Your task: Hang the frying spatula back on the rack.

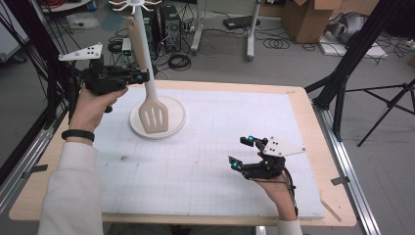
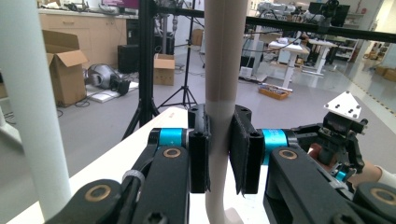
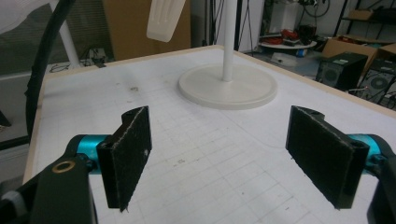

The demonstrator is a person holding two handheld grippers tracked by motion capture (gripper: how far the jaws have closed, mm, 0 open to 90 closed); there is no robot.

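Our left gripper [image 1: 139, 76], at the upper left of the high view, has its pads clamped on the handle of a beige spatula [image 1: 152, 116]; in the left gripper view the handle [image 2: 219, 116] runs upright between the two pressed jaws. The spatula hangs blade down, tilted, over the round base of a white stand [image 1: 169, 128] whose pole rises toward the top of the frame. At the lower right, our right gripper [image 1: 243, 152] has its jaws spread wide with nothing between them, above the white mat [image 1: 205, 166] on the table [image 1: 320, 161].
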